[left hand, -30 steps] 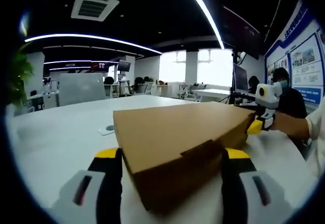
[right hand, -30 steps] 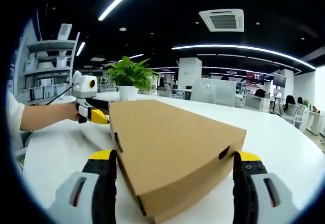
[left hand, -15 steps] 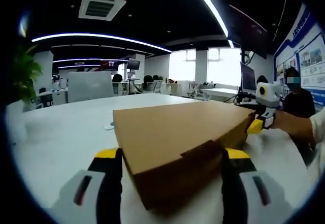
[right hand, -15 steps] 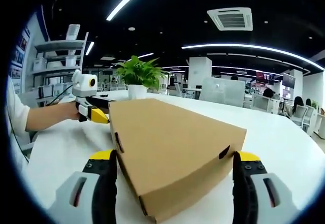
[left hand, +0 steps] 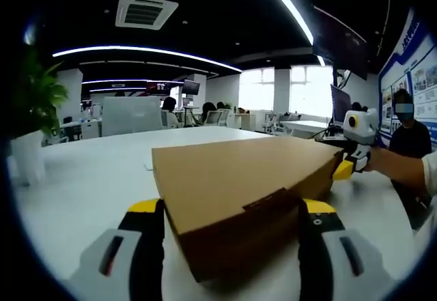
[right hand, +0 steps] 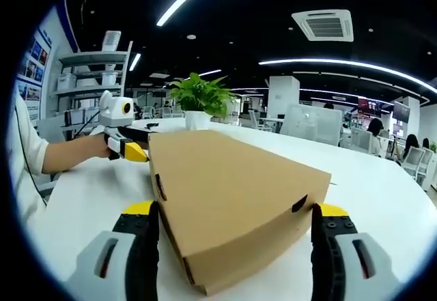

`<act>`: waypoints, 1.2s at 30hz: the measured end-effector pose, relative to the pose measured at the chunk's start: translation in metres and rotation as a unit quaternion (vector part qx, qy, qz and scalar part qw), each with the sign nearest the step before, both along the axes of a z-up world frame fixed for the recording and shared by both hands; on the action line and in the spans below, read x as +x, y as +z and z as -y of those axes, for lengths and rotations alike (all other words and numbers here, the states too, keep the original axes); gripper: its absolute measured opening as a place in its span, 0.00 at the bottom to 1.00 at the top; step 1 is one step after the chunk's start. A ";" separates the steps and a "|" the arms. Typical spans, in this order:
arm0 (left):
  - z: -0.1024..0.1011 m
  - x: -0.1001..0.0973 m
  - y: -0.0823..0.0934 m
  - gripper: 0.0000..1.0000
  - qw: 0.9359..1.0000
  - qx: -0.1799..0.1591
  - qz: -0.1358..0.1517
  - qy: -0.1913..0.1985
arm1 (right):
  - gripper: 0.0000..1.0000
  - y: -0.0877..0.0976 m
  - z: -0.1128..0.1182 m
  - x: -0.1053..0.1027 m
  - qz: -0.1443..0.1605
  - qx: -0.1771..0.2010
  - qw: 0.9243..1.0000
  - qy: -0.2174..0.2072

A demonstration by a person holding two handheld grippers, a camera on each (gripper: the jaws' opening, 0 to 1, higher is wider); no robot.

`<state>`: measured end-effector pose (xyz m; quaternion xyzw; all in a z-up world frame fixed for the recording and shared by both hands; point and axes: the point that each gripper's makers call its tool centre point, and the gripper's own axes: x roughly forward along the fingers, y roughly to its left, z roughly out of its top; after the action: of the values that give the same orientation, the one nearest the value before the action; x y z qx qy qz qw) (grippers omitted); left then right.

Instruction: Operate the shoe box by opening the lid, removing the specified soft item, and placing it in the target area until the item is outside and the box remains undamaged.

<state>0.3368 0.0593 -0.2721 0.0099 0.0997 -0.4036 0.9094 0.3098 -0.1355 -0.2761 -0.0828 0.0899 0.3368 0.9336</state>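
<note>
A closed brown cardboard shoe box (left hand: 232,178) lies lid-up over the white table (left hand: 75,178). My left gripper (left hand: 232,209) is shut on its near end, one yellow-tipped jaw against each side. At the box's far right corner in the left gripper view sits my right gripper (left hand: 345,168), held by a hand. In the right gripper view the same box (right hand: 232,185) fills the gap between the jaws of my right gripper (right hand: 235,211), which is shut on that end. My left gripper (right hand: 130,152) meets the box's far left corner there. The box's contents are hidden.
A potted green plant (right hand: 201,99) stands on the table behind the box, and it also appears as the plant (left hand: 31,117) at the left edge. A shelf unit (right hand: 89,86) is at the back left. A seated person (left hand: 406,134) is at the right, with office desks and chairs behind.
The room behind has slid sideways in both views while the box stays fixed between both pairs of jaws. The plant now shows more at the left of the left gripper view.
</note>
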 end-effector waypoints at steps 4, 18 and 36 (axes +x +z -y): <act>0.001 -0.004 0.000 0.82 1.000 0.005 -0.005 0.007 | 0.94 0.000 0.000 -0.001 -0.004 -0.004 1.000 0.009; 0.010 -0.024 0.000 0.82 0.999 0.011 -0.009 0.047 | 0.94 0.002 0.009 -0.006 -0.002 -0.002 0.999 0.048; 0.017 -0.037 0.002 0.81 0.998 0.007 -0.001 0.068 | 0.91 0.001 0.017 -0.014 -0.013 -0.006 0.998 0.063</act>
<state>0.3002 0.0423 -0.2700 0.0089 0.1034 -0.3398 0.9348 0.2953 -0.1521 -0.2747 -0.0895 0.0986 0.3954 0.9088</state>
